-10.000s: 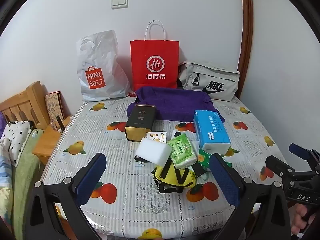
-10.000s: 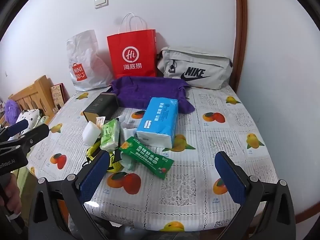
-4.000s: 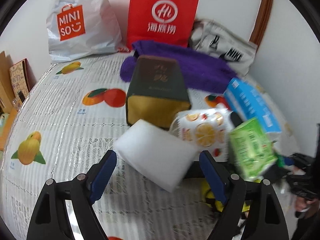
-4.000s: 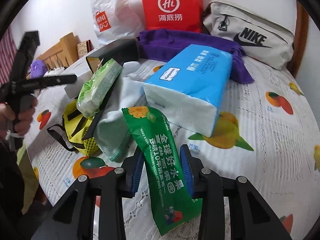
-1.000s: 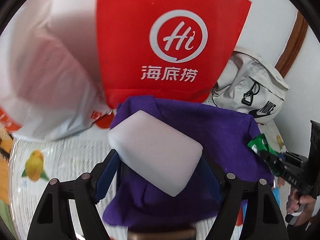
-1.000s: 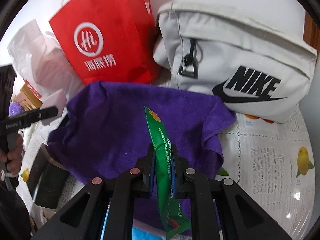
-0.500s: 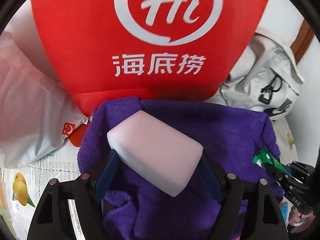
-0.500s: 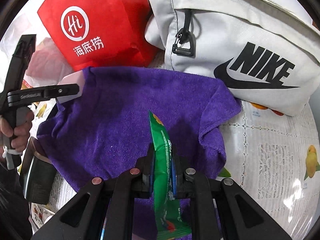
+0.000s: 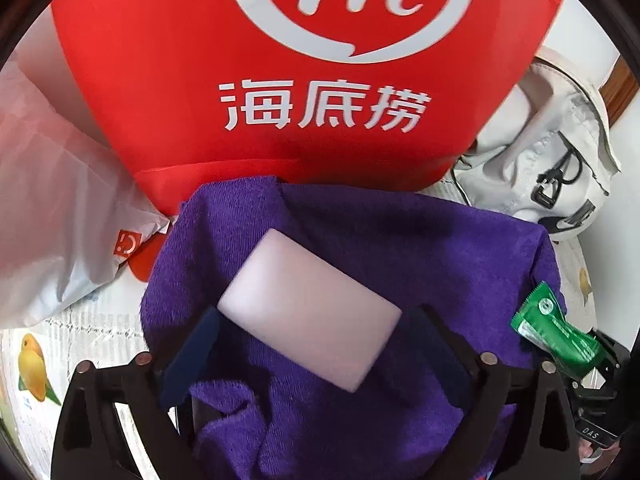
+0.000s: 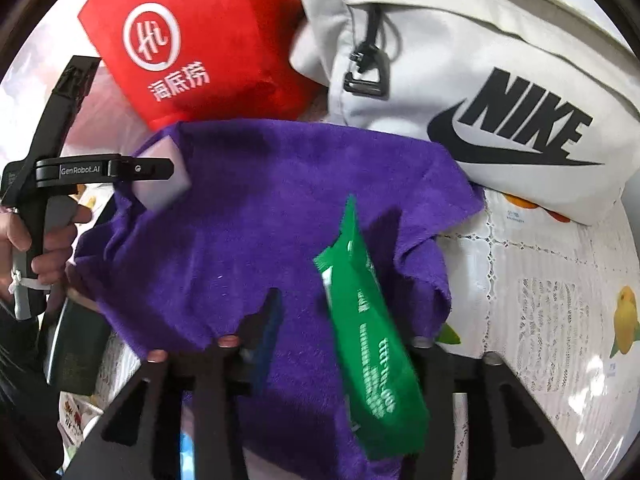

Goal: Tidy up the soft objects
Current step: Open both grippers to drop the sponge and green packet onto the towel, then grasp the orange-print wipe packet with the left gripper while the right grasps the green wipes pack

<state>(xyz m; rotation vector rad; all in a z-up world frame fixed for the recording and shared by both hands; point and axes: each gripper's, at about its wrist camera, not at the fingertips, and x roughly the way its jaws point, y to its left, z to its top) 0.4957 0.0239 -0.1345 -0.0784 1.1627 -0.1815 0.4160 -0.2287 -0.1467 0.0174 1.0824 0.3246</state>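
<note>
1. Table (image 10: 540, 300): covered by a white lace-pattern cloth printed with fruit.
2. Red paper bag (image 9: 304, 140): stands upright at the back, white "Hi" logo facing forward. Its base touches the rear edge of the towel.
3. Grey Nike bag (image 10: 460, 60): lies just right of the red bag, its lower edge overlapping the towel's far right corner.
4. Purple towel (image 9: 420, 248): spread on the table in front of both bags, rumpled along its near edge.
5. White plastic bag (image 9: 52, 220): slumped left of the red bag, beside the towel's left edge.
6. Left gripper (image 9: 314, 318): jaws released, with a narrow gap showing on each side of the sponge. It is over the towel's left half, grasped by a hand (image 10: 44, 248).
7. Right gripper (image 10: 346, 320): jaws released and spread wide over the towel's right half.
8. White sponge (image 9: 310, 312): a rectangular block, blurred, lying between the 2 left fingers above the towel. Whether it rests on the cloth cannot be told.
9. Green packet (image 10: 368, 344): tilted and blurred between the 2 right fingers, clear of the left one, over the towel.
</note>
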